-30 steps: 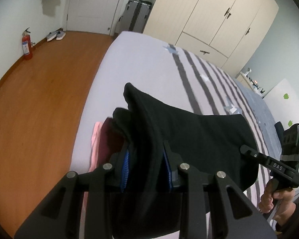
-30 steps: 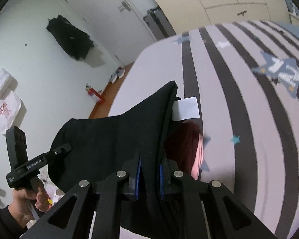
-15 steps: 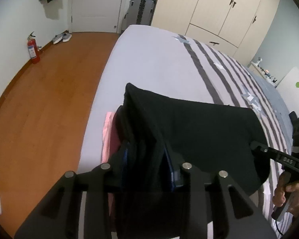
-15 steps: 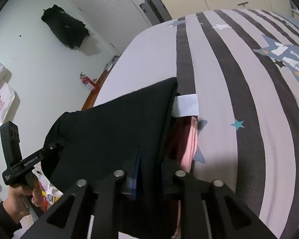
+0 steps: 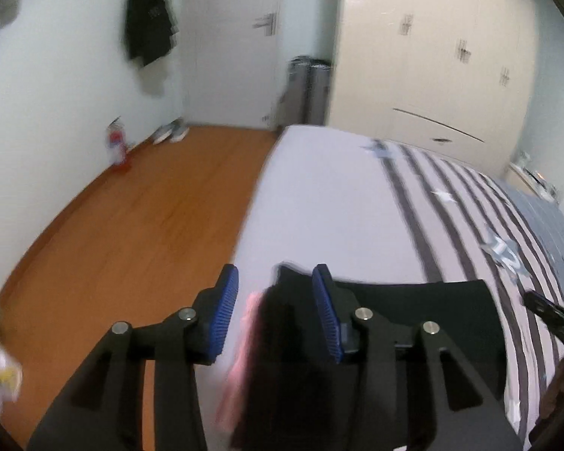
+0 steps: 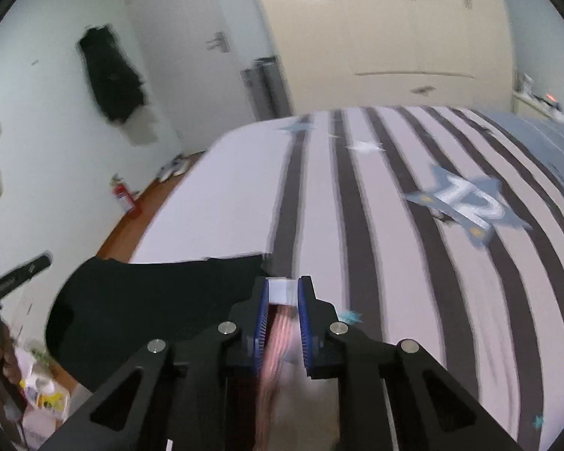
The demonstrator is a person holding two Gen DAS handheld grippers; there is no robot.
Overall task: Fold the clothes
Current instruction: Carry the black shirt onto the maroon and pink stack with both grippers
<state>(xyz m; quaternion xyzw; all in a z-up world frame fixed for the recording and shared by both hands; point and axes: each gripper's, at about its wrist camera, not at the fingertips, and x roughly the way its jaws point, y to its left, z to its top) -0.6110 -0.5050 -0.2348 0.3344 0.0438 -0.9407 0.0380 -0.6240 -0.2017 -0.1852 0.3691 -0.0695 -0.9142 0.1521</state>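
Observation:
A folded black garment (image 5: 432, 312) lies flat on the bed, over a pink and dark red pile (image 5: 244, 357) at its left end. My left gripper (image 5: 276, 312) hovers above that end. Its jaws are closing with the blue pads well apart and pressing on nothing. In the right wrist view the black garment (image 6: 150, 300) lies left of my right gripper (image 6: 283, 319). Those jaws are closing too, a narrow gap left. A white label (image 6: 281, 295) and pink cloth (image 6: 278, 338) show through the gap from below, not pinched. Both views are blurred.
The bed (image 6: 376, 206) has a grey-striped cover with star prints. Wooden floor (image 5: 131, 244) runs along its left side, with a fire extinguisher (image 5: 116, 146), shoes (image 5: 171, 133) and a suitcase (image 5: 308, 90) by the door. Wardrobes (image 5: 432, 56) stand beyond. Bottles and bags (image 6: 41, 394) sit low left.
Both grippers have let go of the black garment, which was held up and now lies flat on the pile. Both have lifted and tipped upward, showing more of the room.

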